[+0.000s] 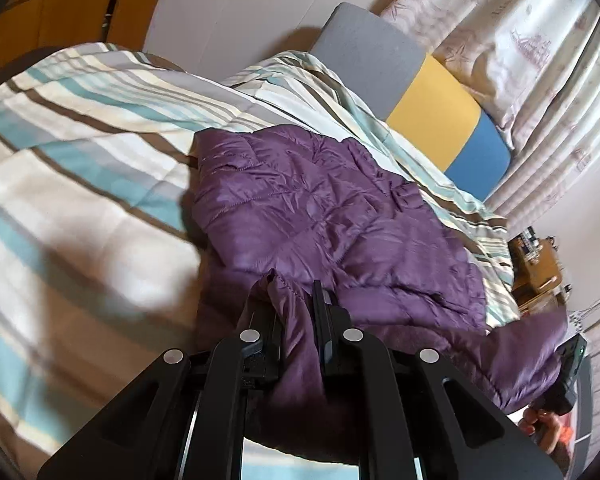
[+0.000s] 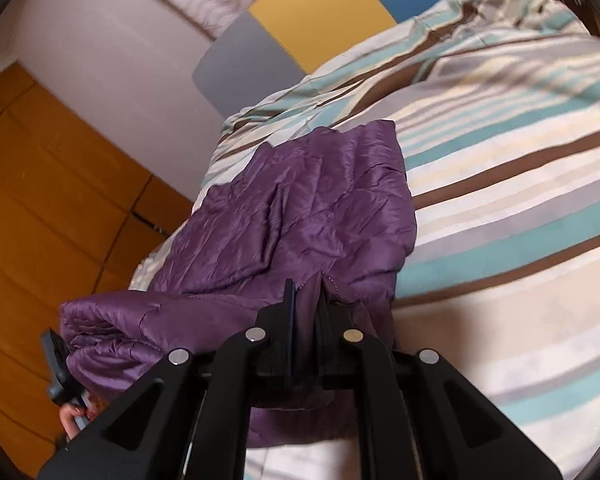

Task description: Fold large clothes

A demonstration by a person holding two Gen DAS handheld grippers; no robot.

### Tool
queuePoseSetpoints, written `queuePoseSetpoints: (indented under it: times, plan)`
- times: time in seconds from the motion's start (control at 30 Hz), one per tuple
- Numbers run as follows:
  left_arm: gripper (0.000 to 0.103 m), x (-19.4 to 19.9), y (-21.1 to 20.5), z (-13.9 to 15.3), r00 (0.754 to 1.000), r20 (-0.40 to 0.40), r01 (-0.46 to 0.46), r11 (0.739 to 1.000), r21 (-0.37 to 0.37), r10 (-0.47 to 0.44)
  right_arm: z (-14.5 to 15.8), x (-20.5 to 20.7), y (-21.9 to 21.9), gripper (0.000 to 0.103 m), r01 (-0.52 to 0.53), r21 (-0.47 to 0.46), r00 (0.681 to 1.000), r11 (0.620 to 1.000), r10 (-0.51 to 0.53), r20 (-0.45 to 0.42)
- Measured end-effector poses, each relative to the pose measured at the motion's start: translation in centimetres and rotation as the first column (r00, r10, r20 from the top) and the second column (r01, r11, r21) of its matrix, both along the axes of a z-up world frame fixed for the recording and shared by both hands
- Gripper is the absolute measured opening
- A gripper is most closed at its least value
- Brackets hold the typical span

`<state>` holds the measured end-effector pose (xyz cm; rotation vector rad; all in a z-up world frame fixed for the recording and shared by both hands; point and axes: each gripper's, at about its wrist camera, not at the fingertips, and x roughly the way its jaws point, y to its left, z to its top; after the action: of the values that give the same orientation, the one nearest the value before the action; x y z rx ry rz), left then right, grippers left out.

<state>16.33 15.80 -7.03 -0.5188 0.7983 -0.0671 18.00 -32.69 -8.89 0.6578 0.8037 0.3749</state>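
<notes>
With both the left gripper (image 1: pixel 296 292) and right gripper (image 2: pixel 306 292) pinching the purple quilted jacket's (image 1: pixel 320 208) near hem – frame centre, on the striped duvet (image 1: pixel 80 152) – we should carry both corners evenly toward its far edge.

jacket (image 1: pixel 332 208) on bed (image 1: pixel 80 140) | headboard (image 1: pixel 432 112) behind | curtain (image 1: pixel 540 60) beyond headboard

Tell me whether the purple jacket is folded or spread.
Partly spread: purple jacket lies on the bed, near edge lifted by left gripper and right gripper.
</notes>
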Motion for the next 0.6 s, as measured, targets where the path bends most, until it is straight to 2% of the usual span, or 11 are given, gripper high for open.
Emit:
queuePoseSetpoints:
  times: [0.13,0.23,0.27,0.3,0.33,0.37,0.4,0.47,0.6]
  plan:
    - [0.011,1.5,0.1,-0.9,1.0,-0.012,-0.013,1.0,-0.013,0.013,-1.5,1.4,0.1,0.007,0.039,0.013,0.999,0.999,-0.039,0.002]
    - [0.023,1.6,1.0,-1.2,1.0,0.008,-0.027,0.997,-0.07,0.027,-1.9,1.7,0.1,0.019,0.052,0.024,0.998,0.998,-0.052,0.018]
    - [0.033,1.5,1.3,-1.1,0.999,0.017,-0.033,0.996,-0.086,0.035,-1.9,1.7,0.0,0.033,0.058,0.036,0.998,0.998,-0.06,0.033]
    - [0.049,1.2,1.8,-1.0,0.998,0.038,-0.049,0.992,-0.114,0.054,-1.8,1.5,-0.1,0.058,0.069,0.044,0.996,0.997,-0.071,0.052]
    - [0.06,0.9,2.2,-0.9,0.996,0.056,-0.061,0.989,-0.132,0.069,-1.7,1.2,-0.3,0.072,0.089,0.045,0.993,0.995,-0.092,0.07]
    - [0.085,0.3,2.7,-0.6,0.99,0.088,-0.094,0.985,-0.143,0.107,-1.4,0.7,-0.9,0.081,0.126,0.046,0.987,0.991,-0.131,0.099]
    - [0.096,-0.5,3.3,-0.3,0.979,0.122,-0.148,0.98,-0.131,0.165,-1.3,0.3,-1.2,0.081,0.146,0.057,0.98,0.988,-0.152,0.129]
    - [0.096,-1.5,3.9,-0.3,0.968,0.162,-0.174,0.977,-0.126,0.193,-1.3,-0.1,-1.8,0.082,0.139,0.059,0.979,0.989,-0.146,0.141]
    - [0.096,-2.7,3.2,-1.7,0.979,0.154,-0.119,0.989,-0.09,0.132,-2.0,-1.3,-1.4,0.086,0.078,-0.03,0.991,0.997,-0.074,0.108]
